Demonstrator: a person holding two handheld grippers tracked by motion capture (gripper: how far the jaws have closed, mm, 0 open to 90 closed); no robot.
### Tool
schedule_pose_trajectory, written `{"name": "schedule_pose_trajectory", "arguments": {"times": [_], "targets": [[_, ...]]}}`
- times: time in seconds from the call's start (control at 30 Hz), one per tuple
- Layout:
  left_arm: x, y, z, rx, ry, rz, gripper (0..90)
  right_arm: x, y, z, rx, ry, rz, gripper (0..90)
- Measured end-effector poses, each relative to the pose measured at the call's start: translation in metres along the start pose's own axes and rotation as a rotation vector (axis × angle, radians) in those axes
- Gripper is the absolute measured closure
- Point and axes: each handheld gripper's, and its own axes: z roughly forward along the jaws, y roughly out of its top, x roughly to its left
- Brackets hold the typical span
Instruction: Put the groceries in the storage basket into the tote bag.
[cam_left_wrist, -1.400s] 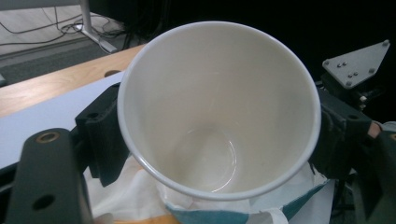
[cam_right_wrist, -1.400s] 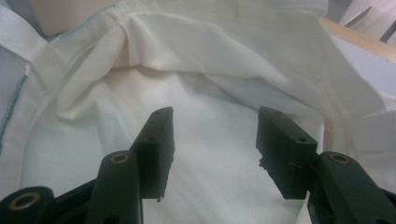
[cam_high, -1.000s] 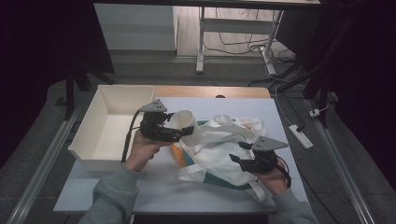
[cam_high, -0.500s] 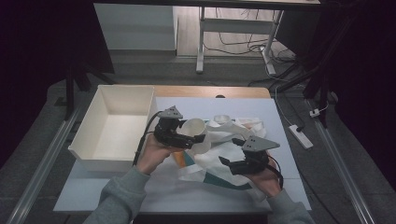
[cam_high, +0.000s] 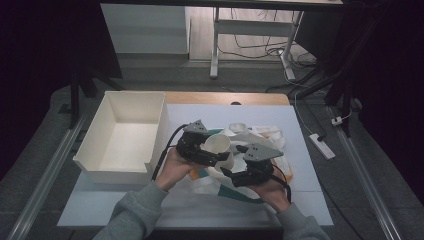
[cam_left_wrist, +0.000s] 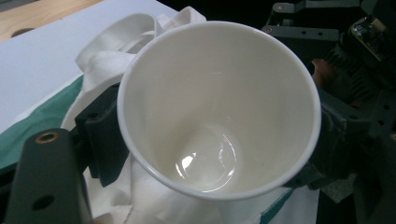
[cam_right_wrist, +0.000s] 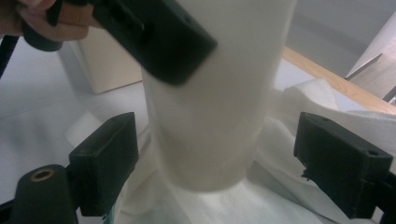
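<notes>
A white paper cup (cam_high: 217, 143) is held above a crumpled white cloth with green print (cam_high: 262, 136), near the middle of the white table sheet. My left gripper (cam_high: 216, 154) is shut on the cup; in the left gripper view its jaws press both sides of the cup (cam_left_wrist: 219, 107), whose inside is empty. My right gripper (cam_high: 227, 172) sits just right of it. Its jaws have just been opening and stand wide on either side of the cup's base (cam_right_wrist: 215, 102) without touching it.
An empty white box (cam_high: 125, 135) stands at the left of the table. The cloth (cam_right_wrist: 327, 107) spreads under and behind the cup, with a small white object (cam_high: 237, 128) on its far side. A power strip (cam_high: 320, 145) lies off the right edge.
The left gripper has carried the cup to the right and a little down. The right gripper has moved left to meet it, and its jaws have opened wider around the cup's base.
</notes>
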Motion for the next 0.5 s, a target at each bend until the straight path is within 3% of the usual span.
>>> {"name": "schedule_pose_trajectory", "arguments": {"times": [0.2, 0.3, 0.5], "targets": [[-0.006, 0.0, 0.008, 0.015, -0.014, 0.013, 20.3, 0.004, 0.003, 0.006, 0.005, 0.002, -0.008, 14.2], [-0.009, 0.0, 0.01, 0.023, -0.019, 0.022, 20.3, 0.006, 0.003, 0.008, 0.008, -0.012, -0.018, 19.3], [-0.009, 0.0, 0.012, 0.027, -0.013, 0.025, 19.9, 0.005, 0.002, 0.009, 0.02, -0.015, -0.001, 21.9]]}}
